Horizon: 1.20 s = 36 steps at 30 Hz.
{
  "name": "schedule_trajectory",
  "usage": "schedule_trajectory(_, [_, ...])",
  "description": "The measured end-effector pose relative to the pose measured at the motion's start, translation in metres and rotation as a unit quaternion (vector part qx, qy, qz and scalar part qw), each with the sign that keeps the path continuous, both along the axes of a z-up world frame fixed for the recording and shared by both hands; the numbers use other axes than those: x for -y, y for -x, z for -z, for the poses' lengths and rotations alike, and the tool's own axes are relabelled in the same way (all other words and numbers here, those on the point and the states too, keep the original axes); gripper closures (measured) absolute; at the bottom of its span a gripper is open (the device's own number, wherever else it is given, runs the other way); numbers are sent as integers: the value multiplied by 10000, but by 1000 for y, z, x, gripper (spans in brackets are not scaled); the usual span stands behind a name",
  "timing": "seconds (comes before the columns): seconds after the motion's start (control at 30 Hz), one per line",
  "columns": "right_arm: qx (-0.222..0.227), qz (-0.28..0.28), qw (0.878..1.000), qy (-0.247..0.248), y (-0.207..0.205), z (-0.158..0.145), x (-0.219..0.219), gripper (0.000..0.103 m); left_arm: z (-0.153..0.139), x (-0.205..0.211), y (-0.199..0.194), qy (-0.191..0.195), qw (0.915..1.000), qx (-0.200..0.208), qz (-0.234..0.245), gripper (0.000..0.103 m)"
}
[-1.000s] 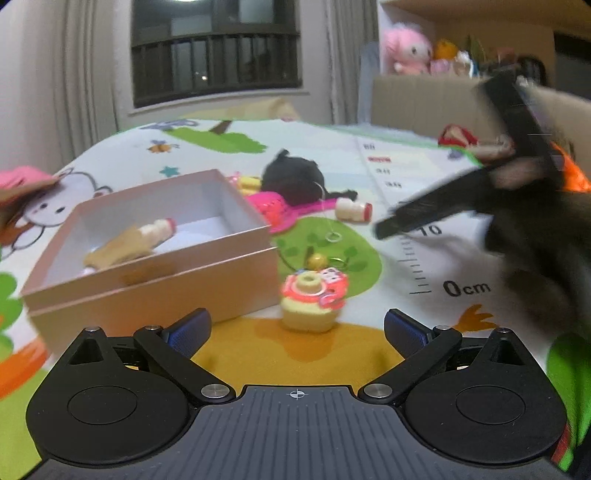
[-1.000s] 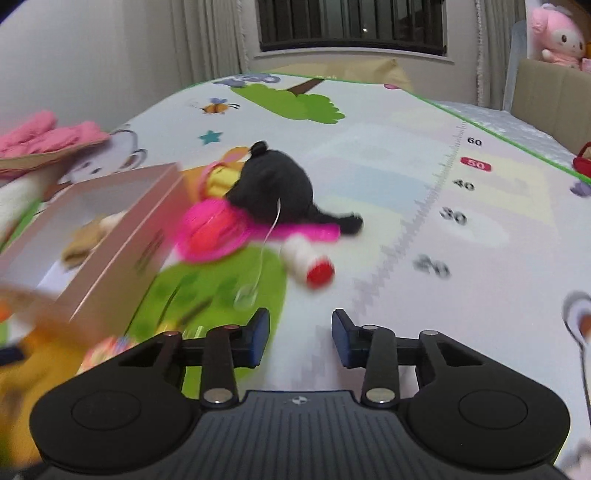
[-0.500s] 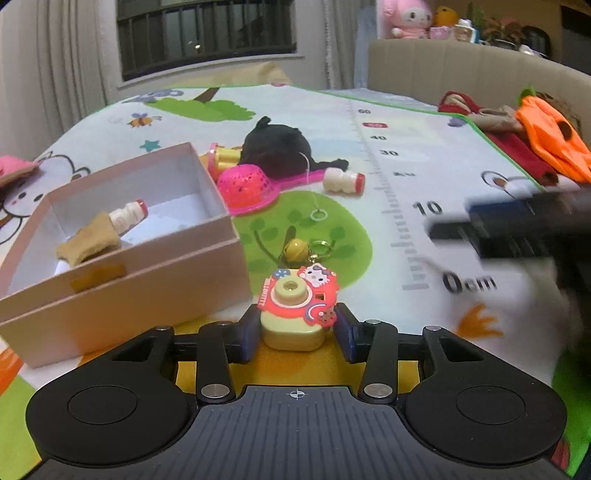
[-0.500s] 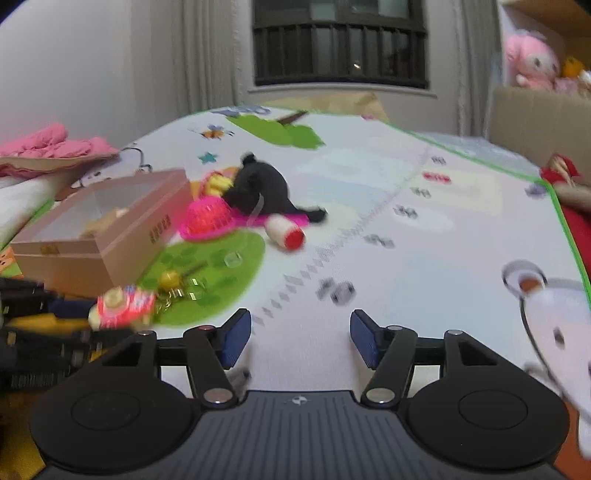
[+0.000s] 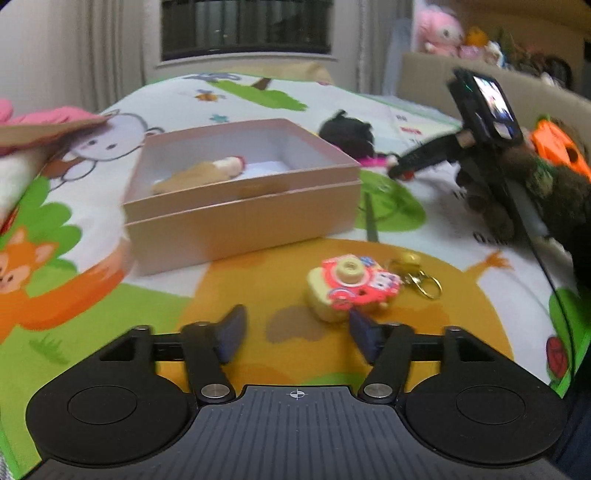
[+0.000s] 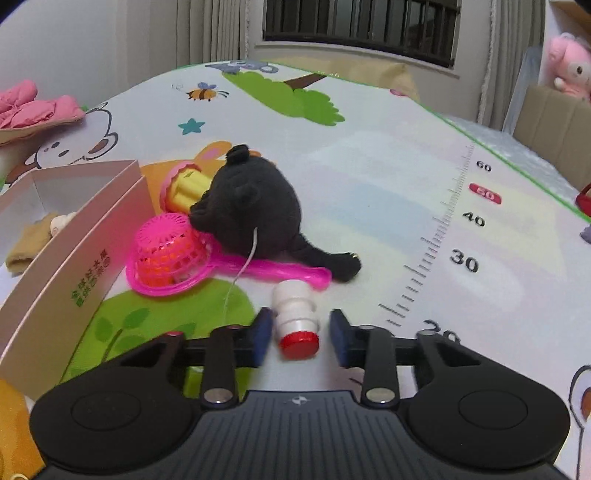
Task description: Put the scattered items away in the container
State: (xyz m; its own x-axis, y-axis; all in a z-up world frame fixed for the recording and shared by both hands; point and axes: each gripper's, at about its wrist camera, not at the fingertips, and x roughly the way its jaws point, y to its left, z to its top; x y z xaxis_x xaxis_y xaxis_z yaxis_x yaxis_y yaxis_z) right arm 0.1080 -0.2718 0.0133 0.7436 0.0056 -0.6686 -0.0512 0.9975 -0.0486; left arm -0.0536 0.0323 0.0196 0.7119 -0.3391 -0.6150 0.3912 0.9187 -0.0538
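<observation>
The open pink box (image 5: 240, 221) holds a beige item with a small bottle (image 5: 207, 173). The toy camera keychain (image 5: 351, 291) lies on the mat in front of the box, just ahead of my left gripper (image 5: 297, 334). Those jaws are opening and nothing is between the pads. My right gripper (image 6: 301, 338) is closing onto a small white bottle with a red cap (image 6: 297, 321), a pad at each side. Behind the bottle lie a black plush (image 6: 255, 210), a pink scoop net (image 6: 170, 254) and a yellow-pink toy (image 6: 184, 188), beside the box (image 6: 74, 266).
A pink garment (image 5: 48, 118) sits at the mat's left edge and an orange pumpkin item (image 5: 557, 147) at the right. A person's dark sleeve (image 5: 546, 192) reaches in from the right. Soft toys (image 5: 439, 33) stand on a ledge behind.
My left gripper, shut on the toy camera half a second ago, has opened and the toy lies on the mat. My right gripper swung back to the bottle and narrowed around it.
</observation>
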Motion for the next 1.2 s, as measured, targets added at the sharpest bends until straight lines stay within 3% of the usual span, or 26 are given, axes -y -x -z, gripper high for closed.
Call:
schedule_trajectory(0.1, [-65,-281,9996,-70,26,-5,-10,80,-2,-8,3,403,9990,-3,198,8])
schedule_trajectory(0.23, [-185,-763,9968,-145,75,-8,-30,82,-1,1,11,540,9976,59,439,6])
schedule_trajectory(0.37, [-81,-1127,9936,44,112,-15,-49,82,3,9,13,558,9978,237,283,4])
schedule_trajectory(0.47, [139,-917,9955,182,103,-24,-45,79,7,15,5,569,9973,457,-94,3])
schedule_trajectory(0.63, [198,-106,9996,-198,47,-25,-20,78,18,15,-5,608,9957,507,-489,2])
schedule_trajectory(0.77, [212,335,9984,-410,5,-13,-11,65,20,6,-2,855,9936,566,-484,2])
schedule_trajectory(0.83, [115,415,9987,-290,-11,-5,-12,65,20,4,0,933,9926,628,-446,2])
schedule_trajectory(0.9, [-65,429,9988,-243,-18,2,-12,73,21,4,1,998,9919,682,-380,2])
schedule_trajectory(1.03, [-82,159,9993,-342,10,-4,-14,78,21,4,-1,1030,9920,657,-324,2])
schedule_trajectory(1.2, [-209,-458,9978,-422,81,-15,-28,78,22,5,-1,1030,9921,633,-328,2])
